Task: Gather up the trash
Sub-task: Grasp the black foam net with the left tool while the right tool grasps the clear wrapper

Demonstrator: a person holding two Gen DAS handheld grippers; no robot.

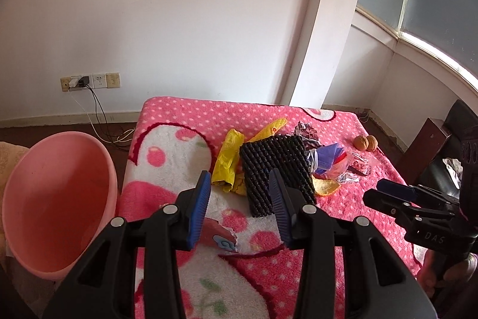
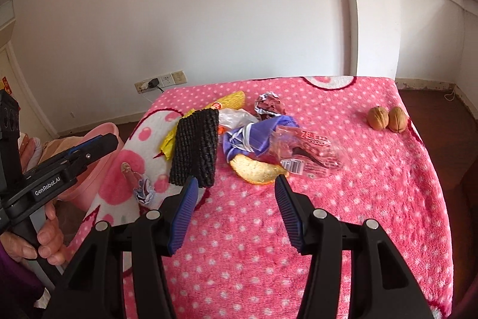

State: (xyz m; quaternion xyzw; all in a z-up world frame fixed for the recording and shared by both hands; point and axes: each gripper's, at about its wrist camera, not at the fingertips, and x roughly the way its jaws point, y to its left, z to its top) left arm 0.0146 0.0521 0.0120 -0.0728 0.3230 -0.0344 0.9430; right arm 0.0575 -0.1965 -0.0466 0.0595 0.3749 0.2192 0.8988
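A heap of trash lies on the pink spotted blanket [image 1: 269, 115]: a black foam net [image 1: 274, 169] [image 2: 197, 148], a yellow bag [image 1: 228, 160], a purple wrapper [image 2: 257, 136], an orange peel [image 2: 257, 169], a clear printed wrapper [image 2: 307, 154] and a crumpled foil [image 2: 269, 106]. A small torn wrapper [image 1: 221, 238] [image 2: 143, 187] lies apart near the left edge. My left gripper [image 1: 239, 205] is open above that torn wrapper, just before the net. My right gripper [image 2: 236, 214] is open and empty, just short of the peel.
A pink bin [image 1: 56, 199] stands on the floor left of the blanket. Two walnuts [image 2: 387, 118] sit at the far right. A wall socket with cables [image 1: 89, 81] is behind. A dark chair [image 1: 433, 139] stands to the right.
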